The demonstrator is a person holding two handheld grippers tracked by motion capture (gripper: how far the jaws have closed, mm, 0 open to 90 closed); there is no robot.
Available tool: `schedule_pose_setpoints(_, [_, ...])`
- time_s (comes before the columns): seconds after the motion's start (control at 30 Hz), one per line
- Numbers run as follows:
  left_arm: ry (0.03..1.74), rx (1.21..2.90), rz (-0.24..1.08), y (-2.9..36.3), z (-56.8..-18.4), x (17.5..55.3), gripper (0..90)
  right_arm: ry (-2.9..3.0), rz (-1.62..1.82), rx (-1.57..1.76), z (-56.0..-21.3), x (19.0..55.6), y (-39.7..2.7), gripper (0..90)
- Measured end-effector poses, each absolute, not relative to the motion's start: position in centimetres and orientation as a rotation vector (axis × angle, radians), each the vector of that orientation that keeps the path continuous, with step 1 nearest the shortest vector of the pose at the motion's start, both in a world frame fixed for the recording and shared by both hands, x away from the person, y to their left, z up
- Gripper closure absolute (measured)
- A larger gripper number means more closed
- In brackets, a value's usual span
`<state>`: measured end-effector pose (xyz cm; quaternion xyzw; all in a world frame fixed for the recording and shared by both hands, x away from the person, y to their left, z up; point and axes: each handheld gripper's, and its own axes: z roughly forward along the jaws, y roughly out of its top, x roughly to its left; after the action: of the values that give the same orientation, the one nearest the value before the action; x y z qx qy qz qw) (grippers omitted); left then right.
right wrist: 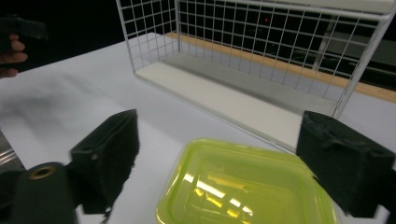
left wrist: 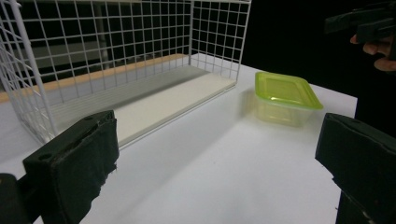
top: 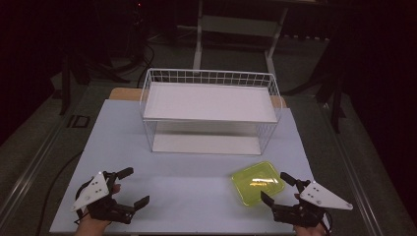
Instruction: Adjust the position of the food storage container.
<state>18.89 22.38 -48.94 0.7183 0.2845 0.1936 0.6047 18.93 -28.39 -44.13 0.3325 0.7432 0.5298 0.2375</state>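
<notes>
Here, on the pale table (top: 187, 196) in a dark room, the left gripper (top: 132, 188) sits near the front-left corner, jaws spread wide and empty. The white wire rack (top: 210, 110) stands mid-table. The yellow-green lidded container (top: 258, 183) lies front-right, just before the right gripper (top: 277, 188), jaws likewise apart.

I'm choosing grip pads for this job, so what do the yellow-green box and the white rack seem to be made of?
The lidded box looks like thin, glossy, see-through plastic: the lamp glints on its lid and the table shows through its walls. The rack looks like white-coated metal wire: thin straight rods in a welded grid. Its two shelves look like matte white board, though whether wood or plastic is unclear.
</notes>
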Motion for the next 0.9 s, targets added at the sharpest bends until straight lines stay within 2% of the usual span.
schedule_pose_setpoints(0.5, [0.668, 1.632, 0.461, 22.6, -48.8, 18.8, 0.2, 2.132, 1.471, 0.940, -42.0, 19.7, -28.6, 15.6])
schedule_pose_setpoints(0.57, [0.665, 1.628, 0.459, 22.5, -48.8, 18.8, 0.2, 2.150, 1.479, 0.964, -42.2, 19.7, -28.8, 23.2])
schedule_pose_setpoints(0.63, [0.664, 1.628, 0.460, 22.5, -48.8, 18.8, 0.2, 2.172, 1.466, 0.978, -42.5, 19.8, -28.9, 27.1])
schedule_pose_setpoints(0.67, [0.665, 1.627, 0.457, 22.5, -48.8, 18.8, 0.2, 2.191, 1.465, 0.978, -42.7, 19.9, -29.0, 32.4])
schedule_pose_setpoints(0.73, [0.665, 1.628, 0.457, 22.4, -48.8, 18.8, 0.2, 2.222, 1.444, 0.993, -43.2, 20.0, -29.2, 35.9])
schedule_pose_setpoints(0.9, [0.663, 1.635, 0.455, 22.4, -48.9, 19.0, 0.3, 2.298, 1.363, 1.014, -45.0, 20.2, -29.6, 55.8])
